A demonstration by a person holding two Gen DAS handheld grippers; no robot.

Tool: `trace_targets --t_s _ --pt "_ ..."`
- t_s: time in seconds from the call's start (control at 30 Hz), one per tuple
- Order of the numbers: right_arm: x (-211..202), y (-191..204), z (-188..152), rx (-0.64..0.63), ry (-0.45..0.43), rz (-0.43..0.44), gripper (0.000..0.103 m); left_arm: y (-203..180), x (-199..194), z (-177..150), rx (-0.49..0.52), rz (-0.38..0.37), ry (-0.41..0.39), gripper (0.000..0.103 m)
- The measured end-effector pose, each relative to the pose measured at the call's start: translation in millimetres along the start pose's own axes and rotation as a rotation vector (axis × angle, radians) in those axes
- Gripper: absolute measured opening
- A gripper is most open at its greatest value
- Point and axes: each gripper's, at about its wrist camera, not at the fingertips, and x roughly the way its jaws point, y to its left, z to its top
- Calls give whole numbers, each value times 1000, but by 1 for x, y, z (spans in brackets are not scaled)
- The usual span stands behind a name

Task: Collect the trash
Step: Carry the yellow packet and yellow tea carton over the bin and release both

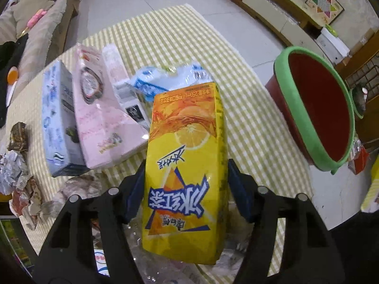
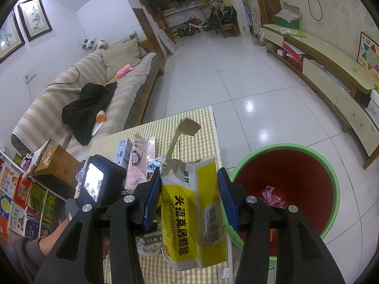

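A checked worktop [image 1: 165, 30] strewn with packaging fills the left wrist view. Farthest left of the yellow drink carton [image 1: 187, 165] lie crumpled foil and paper scraps [image 1: 14, 175]; nearer it stand a blue-and-white box [image 1: 59, 120] and a pink box [image 1: 104, 118], leaning side by side, with a blue-and-white plastic wrapper [image 1: 170, 78] just behind the carton's far end. The left gripper [image 1: 187, 189] straddles the carton, its blue-padded fingers [image 1: 135, 194] spread to either side; the left pad lies at the carton's edge, the right pad appears a little clear, so no firm pinch shows. Right of the carton, off the worktop, a red bin with a green rim [image 1: 315, 108] stands on the tiled floor.

In the right wrist view, a hand [image 2: 47, 241] in a grey sleeve holds the other gripper's camera unit left of the torn yellow-and-white medicine box [image 2: 194, 213]. The right gripper [image 2: 189, 198] has that box between its fingers [image 2: 151, 196], which pinch its sides and hold it upright above the worktop [image 2: 189, 123], its torn flap raised. Immediately right of the box the bin [image 2: 331, 203] opens, with a pink wrapper [image 2: 270, 196] lying inside.
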Motion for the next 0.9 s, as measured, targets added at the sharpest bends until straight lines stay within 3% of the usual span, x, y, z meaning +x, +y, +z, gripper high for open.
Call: trace_targets --t_s 0.4,0.63,0.9 --pt "-11 -4 -6 7 -38 -14 46 -1 -88 9 8 -46 -171 62" --pt "-29 -28 -7 67 -81 -75 46 -42 -120 26 60 -132 -248 62" --pt "-52 -77 -4 165 -127 -144 46 -90 -123 40 74 -267 -280 62"
